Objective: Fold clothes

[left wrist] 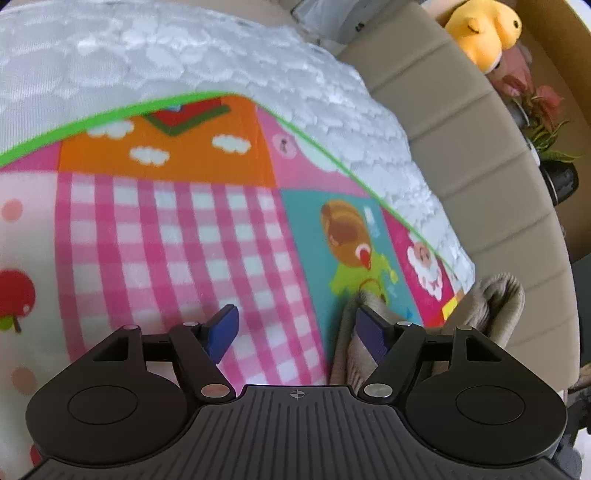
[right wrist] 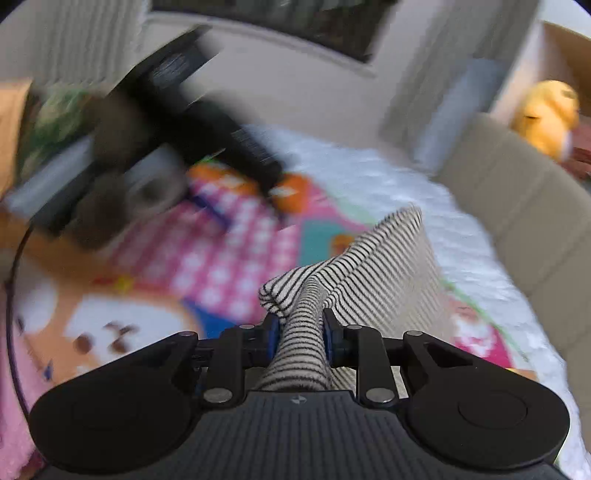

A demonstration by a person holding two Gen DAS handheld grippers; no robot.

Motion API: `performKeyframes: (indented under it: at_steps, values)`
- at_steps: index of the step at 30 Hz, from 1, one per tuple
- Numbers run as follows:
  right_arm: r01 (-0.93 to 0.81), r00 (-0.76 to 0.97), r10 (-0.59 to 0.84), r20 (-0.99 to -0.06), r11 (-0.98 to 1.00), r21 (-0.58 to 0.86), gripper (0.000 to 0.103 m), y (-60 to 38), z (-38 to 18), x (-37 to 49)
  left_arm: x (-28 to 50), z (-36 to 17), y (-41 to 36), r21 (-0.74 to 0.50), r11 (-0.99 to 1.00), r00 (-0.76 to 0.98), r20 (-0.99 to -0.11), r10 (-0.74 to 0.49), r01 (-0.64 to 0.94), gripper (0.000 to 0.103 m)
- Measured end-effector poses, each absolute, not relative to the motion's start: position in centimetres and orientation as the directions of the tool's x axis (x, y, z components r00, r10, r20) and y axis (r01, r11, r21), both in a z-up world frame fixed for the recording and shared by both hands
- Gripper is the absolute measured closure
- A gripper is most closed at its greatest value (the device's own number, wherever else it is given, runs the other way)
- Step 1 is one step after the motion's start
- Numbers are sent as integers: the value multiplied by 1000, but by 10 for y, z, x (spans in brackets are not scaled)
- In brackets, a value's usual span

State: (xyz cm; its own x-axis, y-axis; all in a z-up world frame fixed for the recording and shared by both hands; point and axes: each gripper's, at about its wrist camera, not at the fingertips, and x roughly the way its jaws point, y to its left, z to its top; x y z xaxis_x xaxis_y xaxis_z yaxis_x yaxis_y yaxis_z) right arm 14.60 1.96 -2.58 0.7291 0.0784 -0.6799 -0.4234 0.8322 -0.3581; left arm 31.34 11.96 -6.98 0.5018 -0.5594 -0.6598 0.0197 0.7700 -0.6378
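Striped cloth (right wrist: 303, 332) sits bunched between the pads of the right gripper (right wrist: 300, 334), which clamp it tight; the rest of the garment rises ahead over a colourful play mat (right wrist: 221, 266). From the left wrist view, the left gripper (left wrist: 295, 332) hangs released, jaws spread wide over the pink checks, its right pad beside a beige fold (left wrist: 495, 310) of cloth. Beyond lie a white blanket (left wrist: 184, 55) and a yellow plush toy (left wrist: 484, 29).
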Motion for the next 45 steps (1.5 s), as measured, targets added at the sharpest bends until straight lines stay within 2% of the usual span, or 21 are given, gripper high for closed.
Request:
performKeyframes:
  at_steps: [3,6,8,10,12,14,16,18,19,20,21,24,28,30,31,32,34,36,39,42,45]
  values:
    - [-424,727,19,-686,799,-426,75,55,-67,151,308,-57,114,-668,736,516,-594,-617,110,28]
    - [-403,752,-13,-659,782,-475,58,77,-83,153,296,-42,109,-724,641,486,-477,-732,255,26]
    - [-416,763,-8,-647,759,-501,41,83,-85,148,290,-36,98,-730,583,440,-419,-794,356,25]
    - [-426,767,18,-641,762,-488,38,74,-76,140,291,-41,80,-710,571,394,-426,-814,411,25]
    - [-429,764,58,-642,789,-440,36,54,-59,129,296,-49,62,-678,587,357,-467,-809,443,32]
    - [-394,765,84,-638,846,-360,28,26,-36,116,306,-60,53,-665,604,341,-499,-797,439,40]
    - [-335,783,108,-612,903,-269,25,-4,-16,105,315,-67,54,-684,603,336,-502,-797,410,41]
    - [-269,810,118,-575,945,-185,26,-27,-4,101,321,-72,55,-695,600,337,-498,-799,396,42]
    - [-242,819,123,-560,960,-143,43,-36,-1,101,322,-74,54,-695,602,338,-499,-798,394,42]
    - [-220,815,123,-566,970,-106,66,-40,-4,106,324,-75,54,-695,603,339,-500,-797,392,43]
    - [-198,805,120,-580,978,-71,70,-42,-9,112,325,-78,53,-689,611,342,-507,-791,390,43]
    - [-140,751,122,-649,990,23,70,-42,-40,132,323,-81,51,-664,637,357,-528,-771,393,47]
    - [-143,743,92,-663,989,-23,70,-28,-49,142,321,-83,54,-655,659,366,-549,-751,370,52]
    - [-172,749,119,-652,985,-17,63,-32,-38,139,320,-82,54,-650,664,369,-553,-747,370,52]
    - [-187,752,136,-645,982,-11,53,-36,-32,138,319,-82,54,-648,665,370,-553,-746,372,52]
    - [-202,755,153,-638,979,-5,49,-39,-26,136,320,-81,53,-647,664,370,-553,-747,374,52]
    - [-223,769,178,-614,975,3,49,-45,-13,132,320,-81,52,-646,664,370,-553,-747,376,51]
    - [-178,802,143,-579,984,-3,49,-53,-3,136,320,-81,52,-643,665,369,-554,-746,379,51]
    - [-95,838,77,-540,995,-5,56,-66,7,150,319,-81,52,-642,665,369,-553,-747,382,51]
    - [-29,797,37,-603,999,22,57,-81,-12,184,319,-81,52,-643,663,369,-551,-749,384,51]
    - [7,756,-29,-654,999,-36,52,-86,-52,202,318,-81,51,-644,661,369,-548,-750,386,52]
